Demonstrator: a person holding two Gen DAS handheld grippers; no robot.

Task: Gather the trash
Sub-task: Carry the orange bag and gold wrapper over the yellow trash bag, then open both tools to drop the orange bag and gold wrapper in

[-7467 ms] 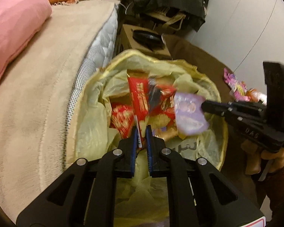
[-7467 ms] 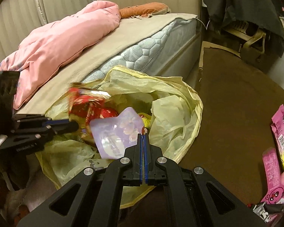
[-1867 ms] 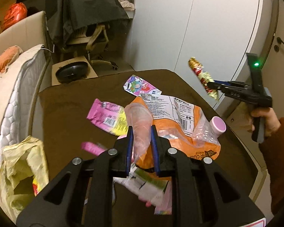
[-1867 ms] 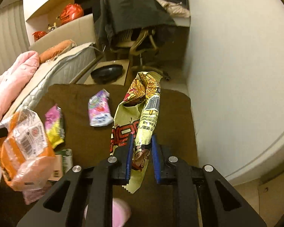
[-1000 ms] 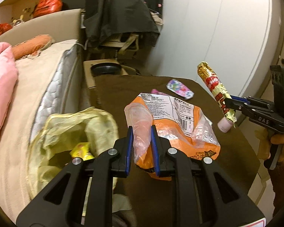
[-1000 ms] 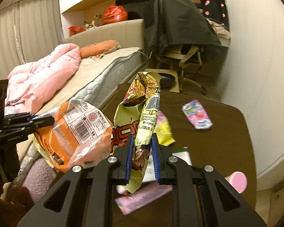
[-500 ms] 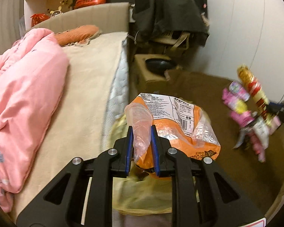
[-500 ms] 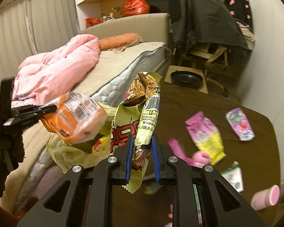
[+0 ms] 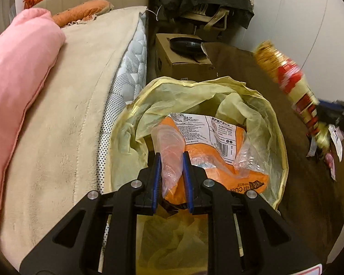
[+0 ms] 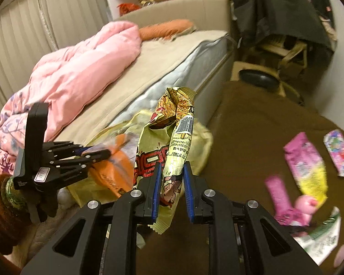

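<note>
Left gripper jaws pinch the orange bag, seemingly over the yellow-lined bin; right gripper jaws clamp a noodle wrapper.

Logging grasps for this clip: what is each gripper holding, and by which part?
Left gripper pinches the orange snack bag by its clear plastic end. Right gripper clamps the yellow noodle wrapper near its lower end.
</note>
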